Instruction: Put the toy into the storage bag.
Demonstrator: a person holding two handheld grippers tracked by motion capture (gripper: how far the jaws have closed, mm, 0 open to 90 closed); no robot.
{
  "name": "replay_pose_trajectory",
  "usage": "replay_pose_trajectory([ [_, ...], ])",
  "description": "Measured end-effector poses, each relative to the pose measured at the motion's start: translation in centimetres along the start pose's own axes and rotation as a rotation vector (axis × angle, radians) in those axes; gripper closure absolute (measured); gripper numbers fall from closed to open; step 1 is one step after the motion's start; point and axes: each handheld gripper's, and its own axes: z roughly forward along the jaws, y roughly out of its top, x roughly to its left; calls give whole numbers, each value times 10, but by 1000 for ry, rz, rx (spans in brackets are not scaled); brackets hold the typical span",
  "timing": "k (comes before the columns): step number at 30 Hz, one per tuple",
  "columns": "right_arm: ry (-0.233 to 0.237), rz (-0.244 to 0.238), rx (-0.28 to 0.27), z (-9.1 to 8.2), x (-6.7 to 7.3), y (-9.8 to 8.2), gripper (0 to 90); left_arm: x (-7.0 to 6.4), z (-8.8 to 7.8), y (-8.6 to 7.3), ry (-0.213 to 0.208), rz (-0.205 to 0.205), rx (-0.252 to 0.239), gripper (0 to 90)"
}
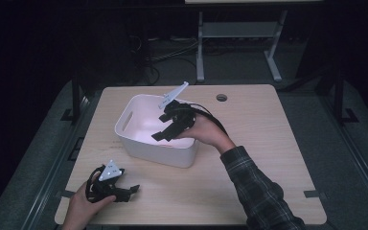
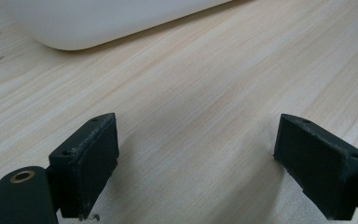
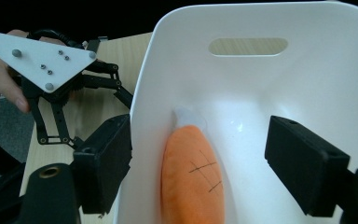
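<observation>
A white plastic bin (image 1: 124, 125) with handle slots stands in the middle of the wooden table (image 1: 268, 139). An orange plush carrot (image 3: 193, 177) with a white end lies on the floor of the bin (image 3: 307, 79). My right gripper (image 1: 161, 135) hangs over the bin, tilted down into it. In the right gripper view its jaws stand wide apart above the carrot, my right gripper (image 3: 216, 170) open and holding nothing. My left gripper (image 1: 130, 189) rests near the table's front left, open. In the left gripper view my left gripper (image 2: 196, 163) has bare wood between its jaws.
A round cable hole (image 1: 222, 97) is set in the table's far edge. The bin's curved corner (image 2: 98, 23) lies ahead of the left gripper. A desk frame (image 1: 239, 43) stands on the dark floor beyond the table. The person's plaid sleeve (image 1: 258, 191) crosses the front right.
</observation>
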Motion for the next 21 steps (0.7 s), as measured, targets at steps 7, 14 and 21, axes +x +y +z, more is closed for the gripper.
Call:
replay_pose_trajectory([
  [7, -24, 14, -23, -24, -1, -11, 223, 0, 0, 0, -1, -2, -2, 129],
  [14, -53, 48, -60, -48, -2, -31, 210, 0, 0, 0, -1, -1, -1, 129],
  [21, -103, 80, -78, -71, -1, -57, 192, 0, 0, 0, 1, -1, -1, 129],
])
